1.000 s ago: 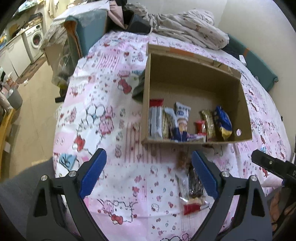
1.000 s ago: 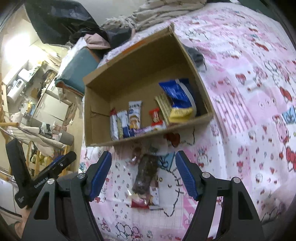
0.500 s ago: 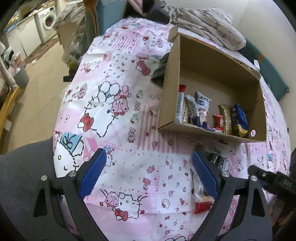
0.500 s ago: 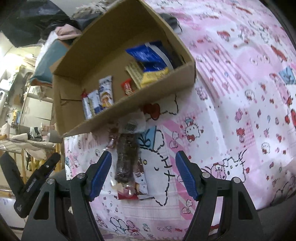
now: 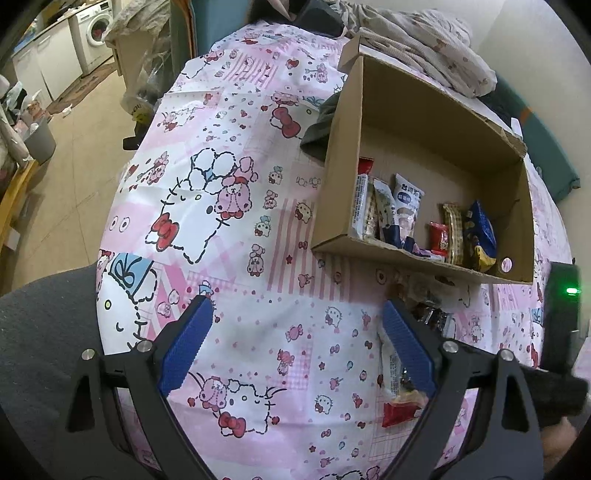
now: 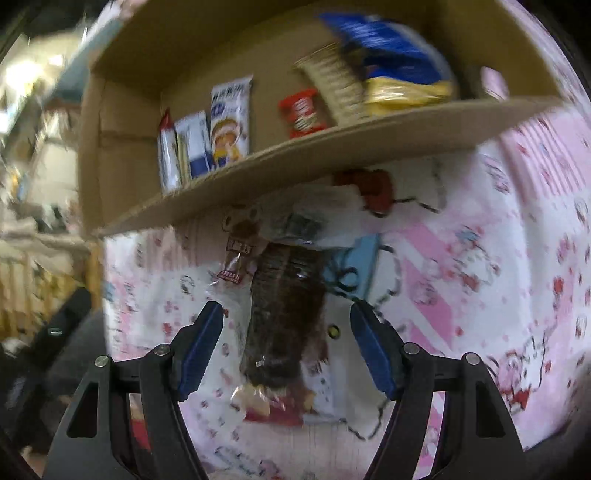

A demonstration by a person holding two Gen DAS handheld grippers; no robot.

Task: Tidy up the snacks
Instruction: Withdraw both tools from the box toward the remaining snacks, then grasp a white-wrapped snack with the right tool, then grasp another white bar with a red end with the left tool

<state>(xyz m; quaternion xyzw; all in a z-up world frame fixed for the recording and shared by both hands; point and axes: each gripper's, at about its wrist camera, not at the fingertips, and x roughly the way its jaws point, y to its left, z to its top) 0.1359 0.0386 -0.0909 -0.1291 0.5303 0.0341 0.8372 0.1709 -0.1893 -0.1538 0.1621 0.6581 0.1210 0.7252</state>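
A cardboard box (image 5: pixel 439 122) (image 6: pixel 122 155) lies open on the pink cartoon-print cover, with several snack packs lined up against its near wall. Loose snacks lie in front of it: a dark brown clear-wrapped pack (image 6: pixel 284 314), a small brown packet (image 6: pixel 240 243) and a red-ended wrapper (image 5: pixel 400 411). My right gripper (image 6: pixel 286 343) hangs open just above the dark brown pack, one blue pad on each side and neither touching it. My left gripper (image 5: pixel 295 339) is open over bare cover to the left of the loose snacks, its right finger (image 5: pixel 406 343) overlapping them in the view.
Crumpled bedding (image 5: pixel 424 48) lies behind the box and a dark cloth (image 5: pixel 317 129) lies at its left side. The cover's left edge drops to a floor with a washing machine (image 5: pixel 98 27) and a grey bin (image 5: pixel 40 138). A dark sleeve (image 5: pixel 40 332) fills the lower left.
The right gripper has come down and forward onto the loose snacks, now straddling the dark brown pack. The left gripper sank a little and rolled, so the box shifted right in its view.
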